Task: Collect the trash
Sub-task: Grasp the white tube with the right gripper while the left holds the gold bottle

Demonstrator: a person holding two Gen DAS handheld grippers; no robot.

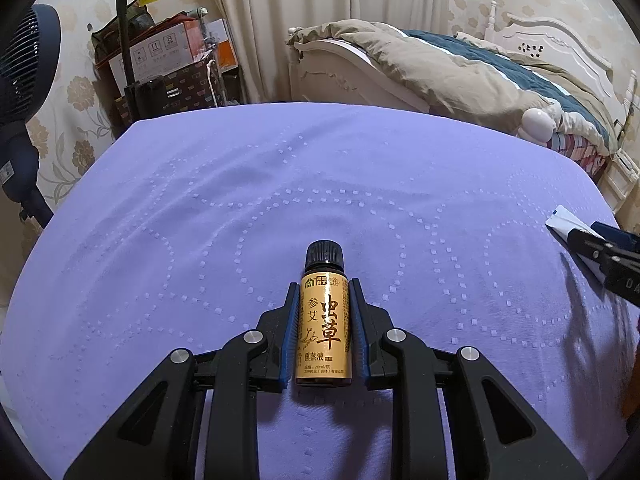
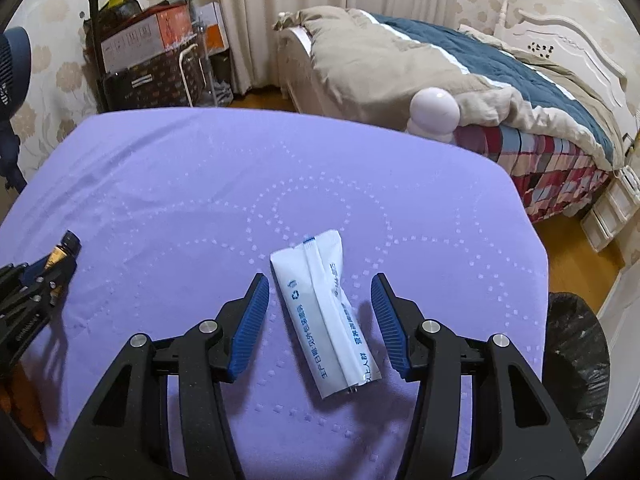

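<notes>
A small brown bottle (image 1: 324,320) with a gold label and a black cap sits between the pads of my left gripper (image 1: 324,288), which is shut on it over the purple cloth (image 1: 240,208). It also shows in the right wrist view (image 2: 60,254) at the far left, held by the left gripper (image 2: 44,276). A white plastic wrapper (image 2: 326,312) with blue print lies flat on the cloth (image 2: 200,184). My right gripper (image 2: 318,284) is open, its fingers on either side of the wrapper. In the left wrist view the wrapper (image 1: 568,220) and right gripper (image 1: 604,252) show at the right edge.
A bin with a black liner (image 2: 576,368) stands beside the table at the right. A bed (image 2: 460,80) with a quilt lies beyond. Boxes and bags (image 2: 152,60) and a fan (image 1: 24,92) stand at the back left.
</notes>
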